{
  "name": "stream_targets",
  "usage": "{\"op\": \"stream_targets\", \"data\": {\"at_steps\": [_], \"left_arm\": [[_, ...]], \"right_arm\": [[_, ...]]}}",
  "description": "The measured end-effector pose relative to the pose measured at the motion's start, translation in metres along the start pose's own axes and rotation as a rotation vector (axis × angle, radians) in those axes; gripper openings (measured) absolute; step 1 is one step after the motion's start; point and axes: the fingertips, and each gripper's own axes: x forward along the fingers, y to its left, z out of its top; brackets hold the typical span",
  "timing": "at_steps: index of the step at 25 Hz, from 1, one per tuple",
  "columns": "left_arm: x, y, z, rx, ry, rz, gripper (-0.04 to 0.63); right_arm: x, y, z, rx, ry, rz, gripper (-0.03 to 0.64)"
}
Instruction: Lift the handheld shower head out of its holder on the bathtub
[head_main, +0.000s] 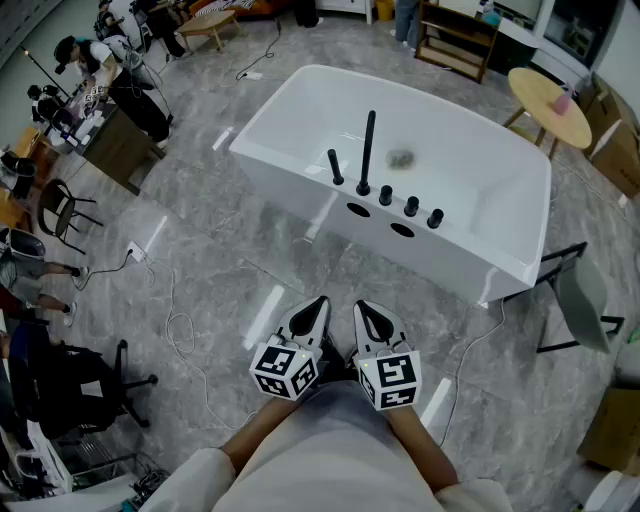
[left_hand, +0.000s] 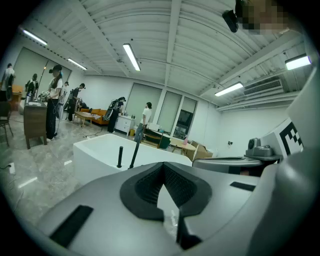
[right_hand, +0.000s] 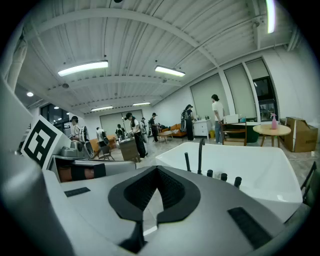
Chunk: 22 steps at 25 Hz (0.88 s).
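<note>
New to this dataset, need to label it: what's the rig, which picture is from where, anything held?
No robot: a person wears a head camera and holds a two-jaw gripper in each hand; the marker cubes are part of them. The head view looks down on the left gripper and right gripper, side by side. The other two views ride on each gripper, looking along its jaws. Both are shut, holding nothing. Ahead stands a white bathtub; its rim carries a tall black spout, the short handheld shower head in its holder, and black knobs. Neither gripper touches it.
</note>
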Motion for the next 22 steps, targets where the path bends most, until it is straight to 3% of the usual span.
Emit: {"op": "stream_targets", "data": {"at_steps": [12,22], "left_arm": [[0.003,-0.012,0.001,0.039,0.034,-0.078,0.006],[0.012,0.005,0.001,-0.003,0.031,-0.076,0.006]], "right_arm": [[0.001,0.005,0.003,0.003,-0.017,0.001,0.018],[0.020,0.007,0.005,0.017,-0.022,0.022,0.020]]}}
